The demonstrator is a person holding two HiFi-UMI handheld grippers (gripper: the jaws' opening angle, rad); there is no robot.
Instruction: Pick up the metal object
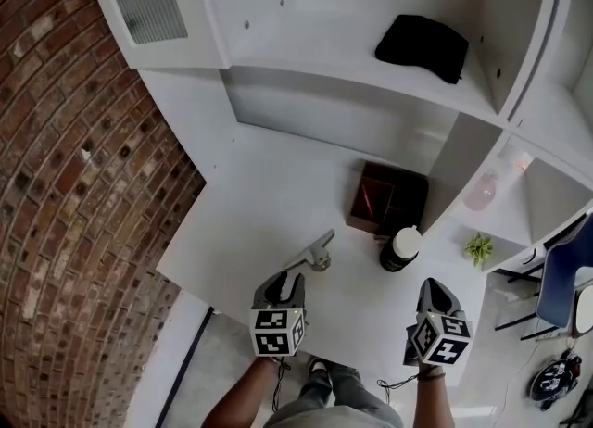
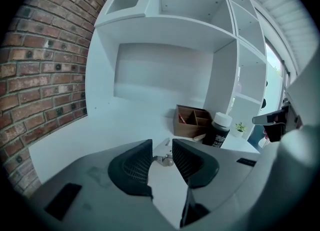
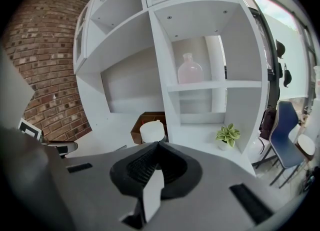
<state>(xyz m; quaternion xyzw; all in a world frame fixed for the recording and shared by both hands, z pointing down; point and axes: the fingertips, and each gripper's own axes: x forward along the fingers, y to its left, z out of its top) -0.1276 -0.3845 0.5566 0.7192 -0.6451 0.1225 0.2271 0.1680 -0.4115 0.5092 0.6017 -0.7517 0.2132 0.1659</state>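
A small metal object [image 1: 316,252] with a flat bar and a round end lies on the white desk [image 1: 250,222], just ahead of my left gripper [image 1: 289,280]. In the left gripper view the metal object [image 2: 163,159] shows in the gap between the two dark jaws, a little beyond their tips. The left gripper [image 2: 162,155] is open and holds nothing. My right gripper [image 1: 433,293] hovers near the desk's front right, its jaws closed together and empty. In its own view the right gripper [image 3: 157,146] is shut.
A brown divided wooden box [image 1: 386,199] and a dark bottle with a white cap [image 1: 400,249] stand right of the metal object. A small green plant [image 1: 478,248] and a pink glass bottle [image 1: 481,192] sit on shelves at right. A black pouch [image 1: 422,45] lies on the upper shelf. Brick wall at left.
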